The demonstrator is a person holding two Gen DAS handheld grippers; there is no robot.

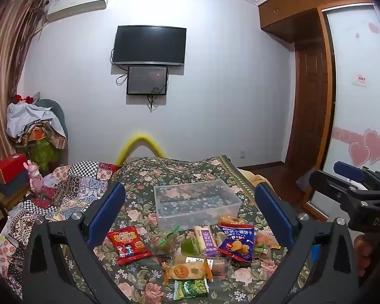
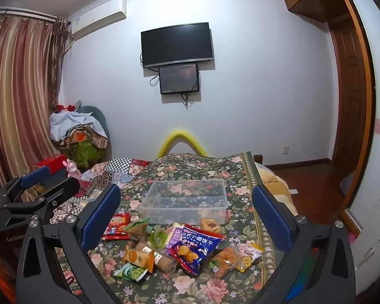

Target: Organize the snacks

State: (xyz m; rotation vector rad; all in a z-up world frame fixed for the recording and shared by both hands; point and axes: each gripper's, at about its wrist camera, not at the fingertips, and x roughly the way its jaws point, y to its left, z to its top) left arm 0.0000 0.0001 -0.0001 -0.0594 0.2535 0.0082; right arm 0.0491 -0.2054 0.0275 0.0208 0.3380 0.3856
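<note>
Clear plastic: the transparent storage box (image 1: 197,202) is sitting on the floral bedspread (image 1: 144,281), past the snack pile and farther from both grippers; it is looking empty.
Snack pile: a loose scatter is lying on the near side of the box, between it and the grippers.
Blue biscuit bag (image 2: 193,247): it is lying toward the right of the pile, its long axis running near-to-far with a slight slant, partly covering a purple-and-white packet (image 1: 207,238).
Red packet (image 1: 128,244): it is lying at the left edge of the pile, well apart from the blue bag, long axis tilted near-right to far-left.
Near row: an orange pastry packet (image 1: 187,271) and a green packet (image 1: 191,288) are lying closest to the grippers.
Left gripper (image 1: 190,215): it is hovering above the pile with its jaws spread wide and nothing between them; the red packet is lying just inside its left finger.
Right gripper (image 2: 187,217): it is likewise standing wide and empty, with the blue bag lying almost on its centre line.
Deciding relation: every snack is lying below and ahead of both grippers, and the box farther ahead still, so each transfer is likely going forward over the near wall.
Nearer hand: the right one is probably better placed for the blue bag, the left one for the red packet.
Progress: sorting is apparently just starting.
</note>
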